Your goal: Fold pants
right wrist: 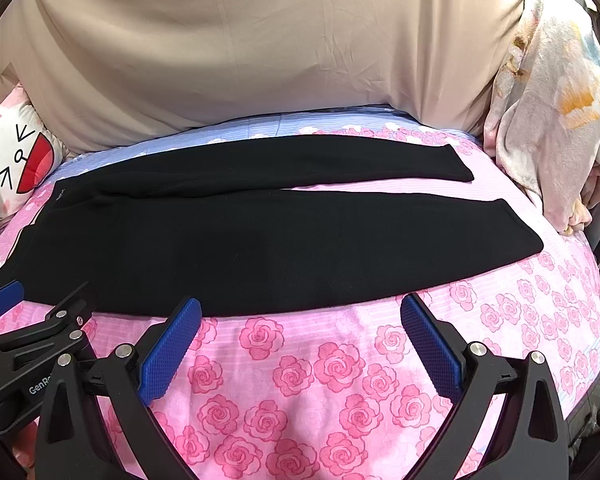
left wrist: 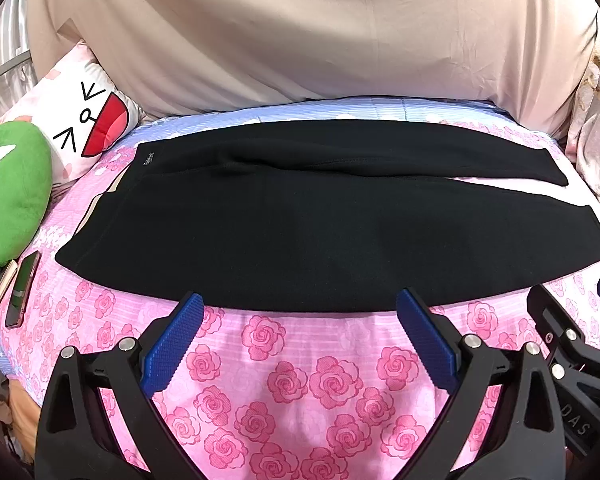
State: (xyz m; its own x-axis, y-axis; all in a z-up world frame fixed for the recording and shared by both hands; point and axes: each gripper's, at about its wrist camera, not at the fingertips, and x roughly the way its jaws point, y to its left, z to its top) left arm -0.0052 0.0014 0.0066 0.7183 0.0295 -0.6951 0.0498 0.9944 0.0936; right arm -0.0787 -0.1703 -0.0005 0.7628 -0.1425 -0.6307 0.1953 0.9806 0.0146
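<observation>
Black pants (left wrist: 300, 232) lie spread flat across the bed, waistband to the left and the two legs running out to the right, the far leg angling slightly away from the near one so a sliver of sheet shows between them. Under them is a pink sheet (left wrist: 284, 380) printed with roses, turning to a pale blue stripe along the far edge. Behind the bed hangs a big beige cloth (left wrist: 300, 32), creased and draped down to the mattress. On the left, a white cushion (left wrist: 80, 128) with a cartoon face leans against it, with a green plush toy (left wrist: 12, 188) just in front, and two phones (left wrist: 16, 288) lie side by side at the bed's left edge. Over on the right, a pale floral blanket (right wrist: 548, 112) is bunched up at the bedside.

The left gripper (left wrist: 300, 320) hovers just short of the near edge of the pants, fingers spread wide, nothing between them. The right gripper (right wrist: 300, 324) sits beside it, fingers equally wide apart and empty, also at the near hem line.
</observation>
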